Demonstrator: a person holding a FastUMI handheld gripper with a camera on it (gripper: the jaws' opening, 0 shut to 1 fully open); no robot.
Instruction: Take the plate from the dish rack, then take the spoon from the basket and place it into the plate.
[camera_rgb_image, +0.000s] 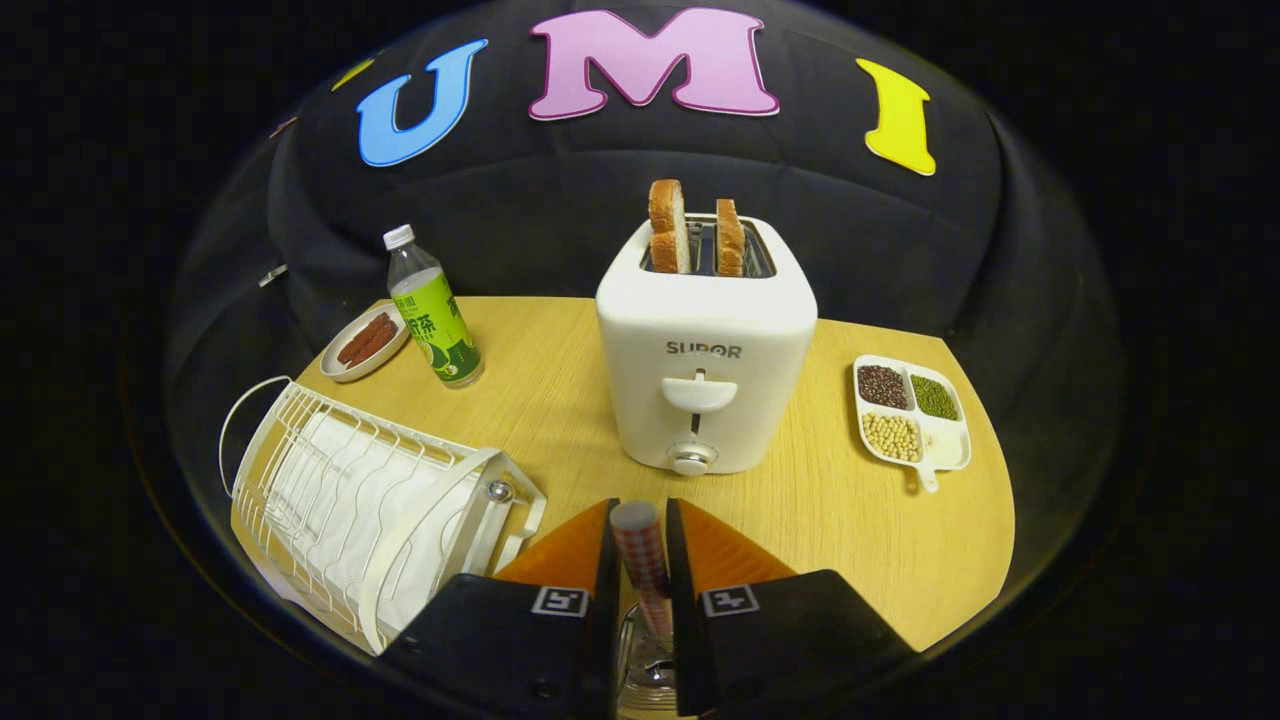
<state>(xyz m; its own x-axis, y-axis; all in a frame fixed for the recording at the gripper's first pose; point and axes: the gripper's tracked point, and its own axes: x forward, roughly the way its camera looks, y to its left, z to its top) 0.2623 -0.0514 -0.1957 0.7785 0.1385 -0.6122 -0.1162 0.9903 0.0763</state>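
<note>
Spoon (641, 560) upright between gripper (640, 525) fingers, checkered handle end toward toaster (705, 350)

I see a white toaster (705, 350) mid-bench (860, 530) holding two bread slices (668, 226), a green tea bottle (436, 312) beside a sausage dish (365, 342), and a divided tray of beans (911, 410) opposite.

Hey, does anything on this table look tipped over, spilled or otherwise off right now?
Nothing looks spilled. The white dish rack beside the gripper sits tilted, which could be lens distortion. The jaws are closed on a checkered spoon handle. The toaster and bottle stand upright.
</note>
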